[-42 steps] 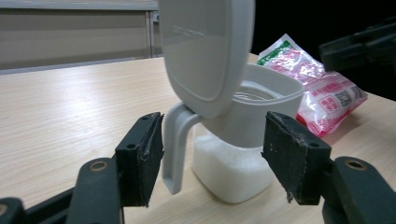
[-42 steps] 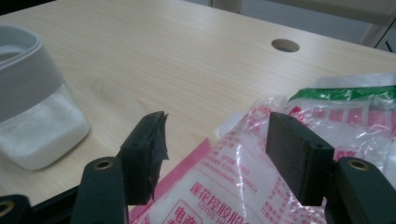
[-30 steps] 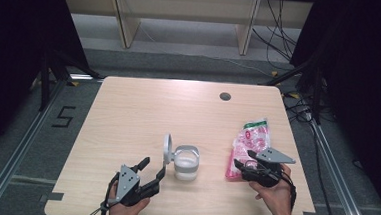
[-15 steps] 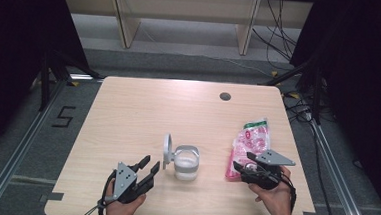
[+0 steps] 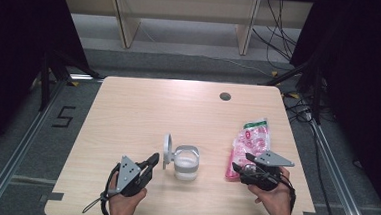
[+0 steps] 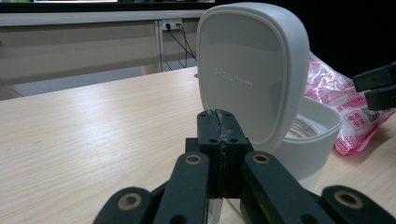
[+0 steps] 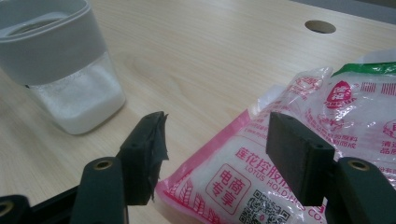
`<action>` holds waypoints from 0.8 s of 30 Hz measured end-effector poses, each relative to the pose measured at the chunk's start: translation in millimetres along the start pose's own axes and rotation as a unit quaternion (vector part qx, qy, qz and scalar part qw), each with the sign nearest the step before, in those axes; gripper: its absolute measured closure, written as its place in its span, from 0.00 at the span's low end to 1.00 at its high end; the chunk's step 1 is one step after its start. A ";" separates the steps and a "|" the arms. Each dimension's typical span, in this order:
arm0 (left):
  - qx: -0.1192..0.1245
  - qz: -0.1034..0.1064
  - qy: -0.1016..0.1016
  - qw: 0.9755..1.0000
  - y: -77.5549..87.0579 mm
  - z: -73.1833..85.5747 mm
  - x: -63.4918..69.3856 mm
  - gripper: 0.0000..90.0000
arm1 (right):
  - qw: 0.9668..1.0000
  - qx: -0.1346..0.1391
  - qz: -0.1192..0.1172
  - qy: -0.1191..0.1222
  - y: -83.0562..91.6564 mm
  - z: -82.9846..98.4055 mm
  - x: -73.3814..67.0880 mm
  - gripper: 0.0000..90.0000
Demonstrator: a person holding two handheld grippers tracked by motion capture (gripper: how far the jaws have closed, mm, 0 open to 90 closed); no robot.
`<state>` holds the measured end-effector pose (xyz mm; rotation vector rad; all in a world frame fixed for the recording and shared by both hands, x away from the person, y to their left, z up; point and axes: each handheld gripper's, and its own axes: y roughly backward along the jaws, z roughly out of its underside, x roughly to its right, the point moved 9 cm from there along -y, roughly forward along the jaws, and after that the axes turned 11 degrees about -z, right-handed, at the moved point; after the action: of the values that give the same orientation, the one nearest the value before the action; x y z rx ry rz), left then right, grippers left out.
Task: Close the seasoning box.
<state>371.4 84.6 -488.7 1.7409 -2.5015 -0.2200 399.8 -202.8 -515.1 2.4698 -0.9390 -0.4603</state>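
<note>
Since a second ago: left gripper (image 5: 151, 161) has just been closing its jaws, nothing between them; it has nudged slightly toward the container, and the right hand has kept its place.
Left gripper: lower left of centre in the high view, held in the person's left hand (image 5: 122, 203); jaws clenched together, pads meeting, empty. In the left gripper view the tips (image 6: 219, 128) sit just in front of the lid, whether touching I cannot tell.
Right gripper: lower right of the high view (image 5: 239, 166), in the right hand (image 5: 273, 200); jaws parted, astride the near corner of the bag, pads not pressing it in the right gripper view (image 7: 212, 149).
Container: white and clear container (image 5: 185, 163), centre of the high view, between the two grippers, standing on the table (image 5: 143, 114); white powder fills its lower part (image 7: 77, 102).
Lid: hinged lid (image 5: 167, 146) stands upright on the container's left side, open.
Bag: pink printed bag (image 5: 250, 141) lies flat at right, running up and away from the right gripper.
Hole: small round hole (image 5: 224, 96) in the tabletop, upper right.
</note>
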 end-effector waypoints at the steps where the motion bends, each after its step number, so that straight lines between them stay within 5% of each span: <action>1: 0.001 0.001 -0.003 1.000 -0.4 -0.8 0.4 0.99 | 1.000 0.001 0.000 0.011 0.0 -0.7 2.3 0.43; 24: 0.010 0.022 -0.020 1.000 -4.8 -11.7 17.7 0.99 | 1.000 0.008 -0.006 0.002 0.3 0.0 -2.2 0.43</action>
<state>371.4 65.5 -478.1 1.7022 -2.5761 -0.2284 398.2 -201.6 -514.6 2.4915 -0.9296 -0.4542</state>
